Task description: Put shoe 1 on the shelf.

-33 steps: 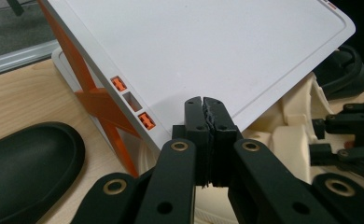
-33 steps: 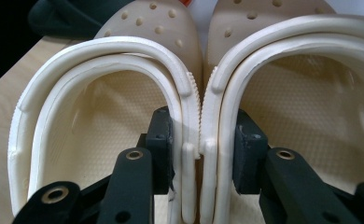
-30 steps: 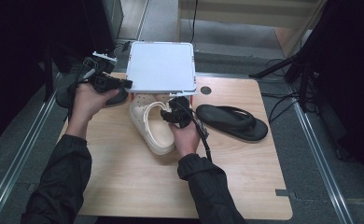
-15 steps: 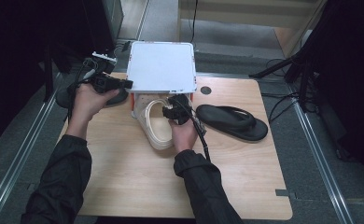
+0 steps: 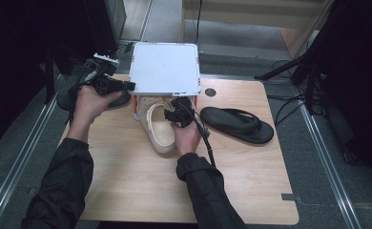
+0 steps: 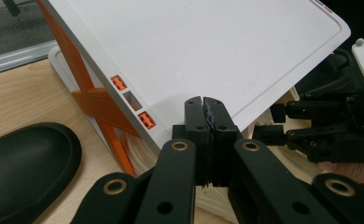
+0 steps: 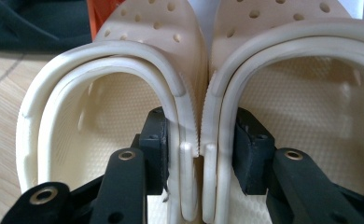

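**Two cream clogs held side by side under a white rack**

Two cream clogs (image 7: 199,121) lie pressed together beneath the white rack (image 5: 164,68), which stands at the far edge of the bench (image 5: 251,176), left of its middle. In the high view we see their heels projecting from under the rack toward the near edge. In the right gripper view we see the right gripper (image 7: 199,154) straddling the two adjoining inner walls: one of its fingers (image 7: 156,140) sits inside the left clog and the other inside the right, both resting against those walls. The fingers have just been opening, with the clog walls between them; we cannot tell whether they press firmly. In the high view the right gripper (image 5: 177,110) sits at the rack's front, over the clogs.

We see the left gripper (image 5: 127,87) at the rack's left front corner, near the bench's far left corner. In its own view the left gripper (image 6: 207,116) has its fingers closed together with nothing between them, their tips just before the rack's white top.

One black flip-flop (image 5: 236,125) lies right of the clogs. A dark shoe (image 6: 24,168) lies at the bench's left edge, beside the rack's orange frame (image 6: 98,100).
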The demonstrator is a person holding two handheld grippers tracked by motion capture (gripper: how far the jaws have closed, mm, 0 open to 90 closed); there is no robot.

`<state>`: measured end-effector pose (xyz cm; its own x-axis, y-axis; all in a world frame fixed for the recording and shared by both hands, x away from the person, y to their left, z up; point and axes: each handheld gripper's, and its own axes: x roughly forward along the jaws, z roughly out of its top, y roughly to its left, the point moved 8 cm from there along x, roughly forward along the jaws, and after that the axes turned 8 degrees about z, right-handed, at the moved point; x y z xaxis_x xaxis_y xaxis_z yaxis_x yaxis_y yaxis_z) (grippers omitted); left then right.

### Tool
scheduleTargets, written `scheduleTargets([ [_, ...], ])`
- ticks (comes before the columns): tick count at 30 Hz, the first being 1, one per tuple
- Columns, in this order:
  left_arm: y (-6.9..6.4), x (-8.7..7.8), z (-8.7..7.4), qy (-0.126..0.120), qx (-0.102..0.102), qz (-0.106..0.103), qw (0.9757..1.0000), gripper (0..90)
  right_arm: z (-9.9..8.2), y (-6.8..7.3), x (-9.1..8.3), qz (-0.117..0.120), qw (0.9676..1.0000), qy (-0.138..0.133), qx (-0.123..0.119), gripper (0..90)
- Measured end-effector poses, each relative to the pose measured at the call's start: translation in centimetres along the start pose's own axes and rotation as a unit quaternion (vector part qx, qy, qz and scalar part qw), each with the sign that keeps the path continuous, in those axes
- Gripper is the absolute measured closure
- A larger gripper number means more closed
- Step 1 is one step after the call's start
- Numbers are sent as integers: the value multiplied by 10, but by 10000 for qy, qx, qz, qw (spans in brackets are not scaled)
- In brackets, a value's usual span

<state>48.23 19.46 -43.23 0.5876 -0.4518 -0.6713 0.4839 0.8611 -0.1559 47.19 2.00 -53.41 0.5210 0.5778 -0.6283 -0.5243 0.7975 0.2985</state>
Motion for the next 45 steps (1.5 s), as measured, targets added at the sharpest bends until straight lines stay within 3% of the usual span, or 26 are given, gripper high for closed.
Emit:
scheduleTargets([
  [11, 1, 0, 0, -22, -25, -10, 10000, 897, -2, 2, -9, 284, 9995, 20, 112, 513],
  [16, 1, 0, 0, -30, -20, 7, 10000, 896, -4, 4, -22, 447, 9989, 67, 96, 502],
  [23, 1, 0, 0, -30, -37, 9, 10000, 897, -13, 2, -50, 410, 9991, -22, -110, 518],
  [30, 0, 0, 0, -26, -40, 8, 10000, 897, -25, 8, -75, 582, 9977, -143, -323, 690],
  [37, 0, 0, 0, -48, -43, 17, 10000, 897, -56, 20, -85, 972, 9942, -181, -431, 855],
  [40, 0, 0, 0, -50, -39, 11, 10000, 897, -69, 24, -86, 1062, 9930, -154, -502, 900],
  [45, 0, 0, 0, -54, -46, 26, 10000, 897, -89, 33, -87, 1165, 9911, -16, -638, 900],
])
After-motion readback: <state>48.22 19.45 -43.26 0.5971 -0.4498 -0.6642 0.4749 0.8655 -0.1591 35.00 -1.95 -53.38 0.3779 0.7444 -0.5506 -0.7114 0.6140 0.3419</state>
